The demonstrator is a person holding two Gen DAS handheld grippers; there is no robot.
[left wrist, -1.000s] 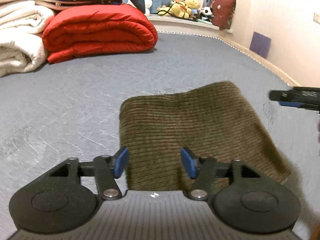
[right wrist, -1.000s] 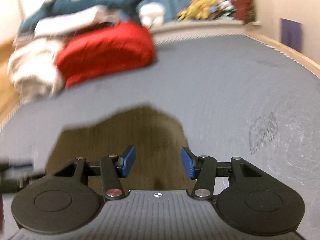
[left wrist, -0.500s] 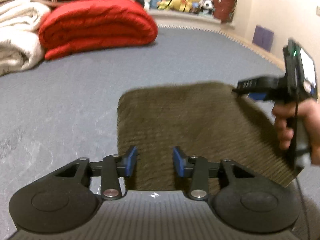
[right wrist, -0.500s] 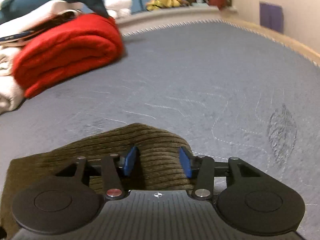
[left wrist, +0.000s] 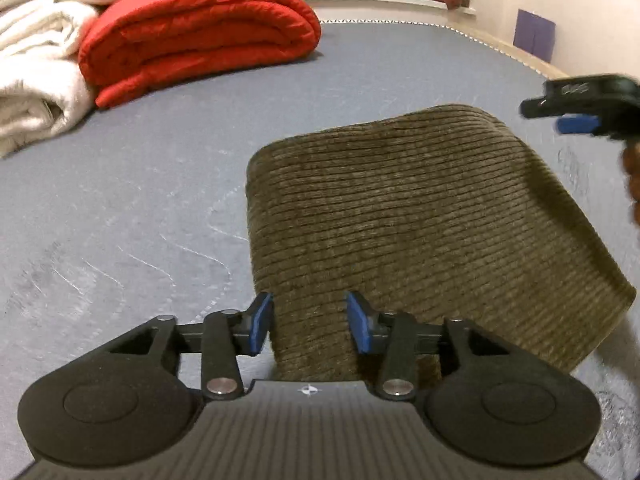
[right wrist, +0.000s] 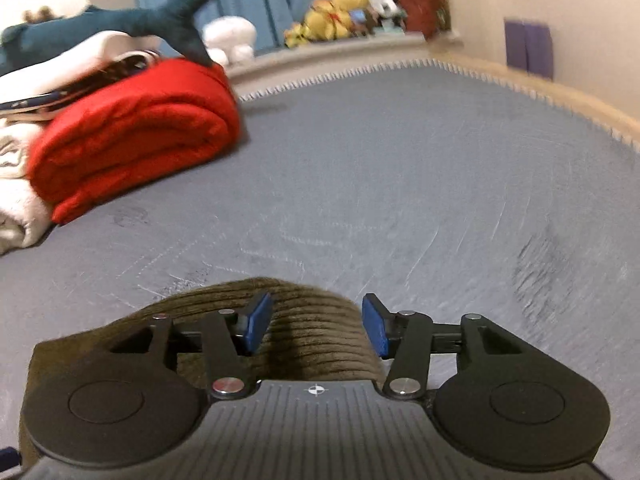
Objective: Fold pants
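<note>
Grey mattress (left wrist: 120, 208) as work surface; one red quilt (left wrist: 200, 32), upper left. Olive corduroy pants (left wrist: 420, 232), one folded block, centre-right of left view. Left gripper (left wrist: 308, 322) angled downward over near left corner, jaws opening, pads not pressing cloth. Right gripper (right wrist: 316, 326) pitched down over far right corner, jaws opening, cloth between, unclamped. Right view only: shark plush (right wrist: 120, 24). Left view only: right tool at right edge.

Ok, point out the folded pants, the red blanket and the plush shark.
folded pants (left wrist: 420, 216), left wrist view, middle of the top layer.
red blanket (left wrist: 200, 28), left wrist view, upper roll.
plush shark (right wrist: 176, 16), right wrist view, tail.
</note>
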